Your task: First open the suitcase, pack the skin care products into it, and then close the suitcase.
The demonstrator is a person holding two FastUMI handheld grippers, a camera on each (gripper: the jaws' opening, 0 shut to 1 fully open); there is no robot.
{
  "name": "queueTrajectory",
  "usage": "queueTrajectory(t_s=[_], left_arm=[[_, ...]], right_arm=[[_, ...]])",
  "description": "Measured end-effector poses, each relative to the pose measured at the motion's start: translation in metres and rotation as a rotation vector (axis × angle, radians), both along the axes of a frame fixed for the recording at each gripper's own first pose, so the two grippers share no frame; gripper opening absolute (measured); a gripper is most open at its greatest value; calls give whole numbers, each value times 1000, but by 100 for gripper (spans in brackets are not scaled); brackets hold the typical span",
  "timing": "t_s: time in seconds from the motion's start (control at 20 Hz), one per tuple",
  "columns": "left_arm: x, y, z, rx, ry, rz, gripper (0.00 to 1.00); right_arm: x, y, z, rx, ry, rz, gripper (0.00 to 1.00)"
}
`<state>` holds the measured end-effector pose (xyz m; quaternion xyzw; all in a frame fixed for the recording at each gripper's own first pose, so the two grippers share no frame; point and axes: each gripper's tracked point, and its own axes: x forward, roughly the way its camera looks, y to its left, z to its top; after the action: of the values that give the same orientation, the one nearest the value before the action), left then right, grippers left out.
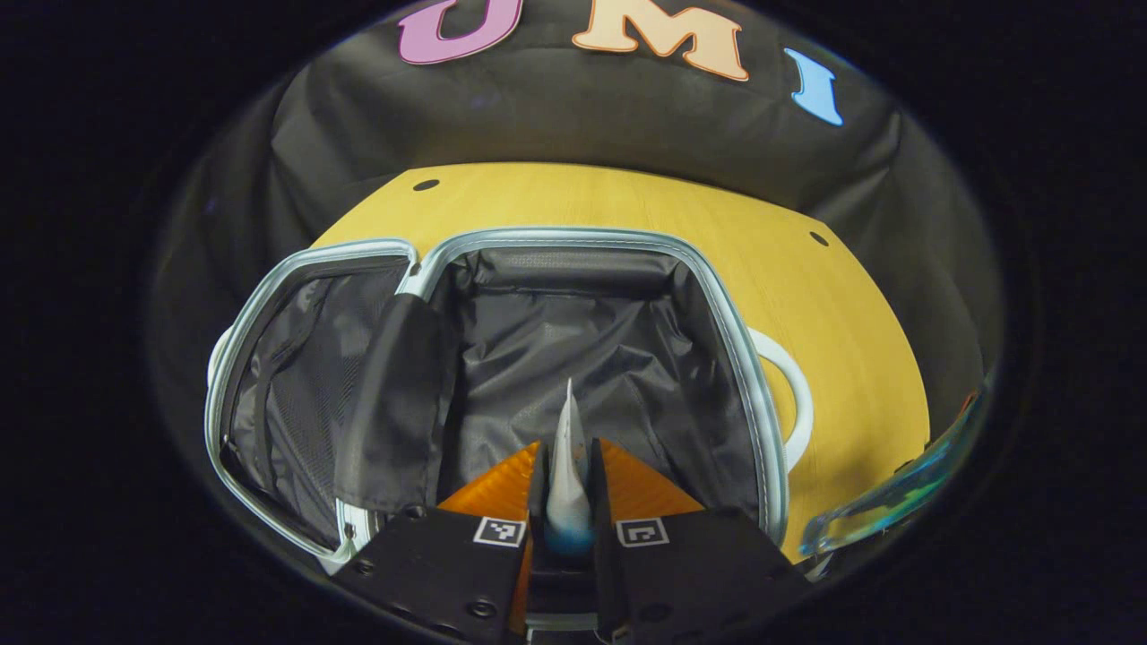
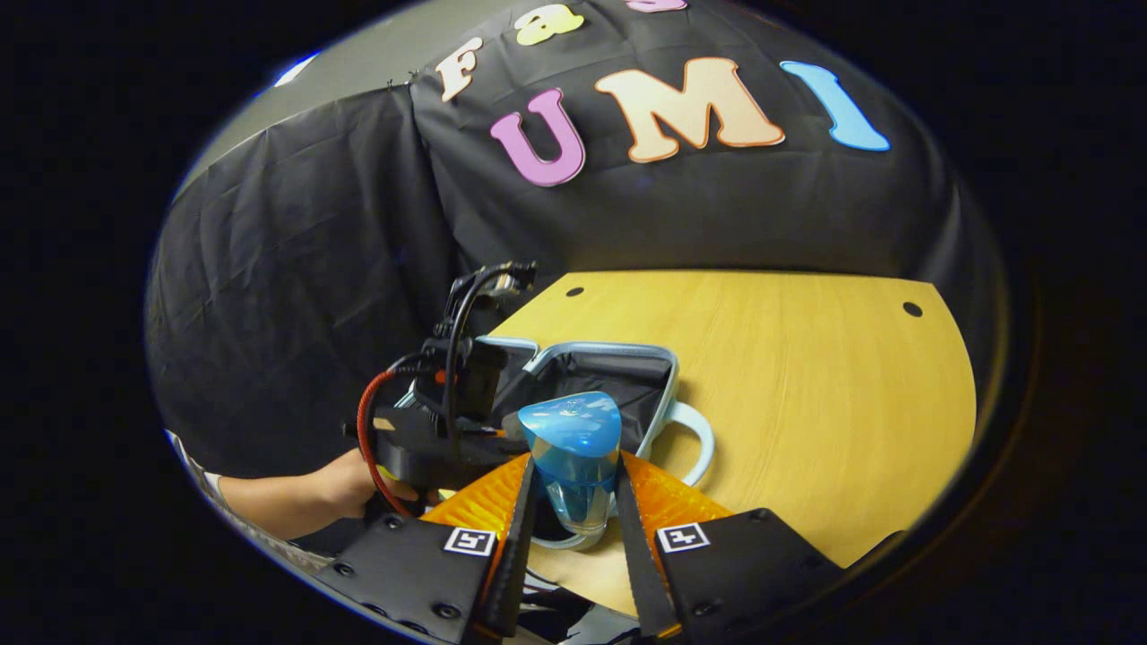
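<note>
I have my left gripper [image 1: 568, 502] clamped on a flat sachet [image 1: 568, 466] above the open suitcase [image 1: 573, 358] near the table's [image 1: 842, 340] left edge for dropping in, my right gripper [image 2: 573, 502] pinching a blue bottle [image 2: 572, 457] ready behind it.

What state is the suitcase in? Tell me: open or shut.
Open. The suitcase lies on the table with its lid folded back, showing the dark lining of both halves.

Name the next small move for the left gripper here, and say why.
Probably open the left gripper and let the thin tube drop. Its fingers pinch the tube directly above the open suitcase, whose dark lined compartment looks bare beneath. The right gripper holds a blue bottle, waiting beside the case over the table.
</note>
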<state>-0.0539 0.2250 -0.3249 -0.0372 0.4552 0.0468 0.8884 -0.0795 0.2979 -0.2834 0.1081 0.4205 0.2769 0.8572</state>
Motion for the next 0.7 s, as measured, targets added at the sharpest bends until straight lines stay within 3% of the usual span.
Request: queueTrajectory(t_s=[0.05,0.2,0.4,0.55,0.65,0.7], left_arm=[[2,-1,1,-18,-6,-5,27],[12,6,28,-16,-100,-27,81],[13,36,70,-40,-183,17,86],[7,86,92,-22,-228,77,87],[0,125,96,0,-234,115,88],[-4,144,96,7,-233,137,87]], right_arm=[[-3,6,-6,-3,22,6,48],[-2,21,-26,-26,66,13,51],[-7,38,-63,-71,133,19,51],[-11,49,-93,-125,182,8,47],[-1,57,-95,-130,167,-26,55],[5,58,-94,-136,162,-43,51]])
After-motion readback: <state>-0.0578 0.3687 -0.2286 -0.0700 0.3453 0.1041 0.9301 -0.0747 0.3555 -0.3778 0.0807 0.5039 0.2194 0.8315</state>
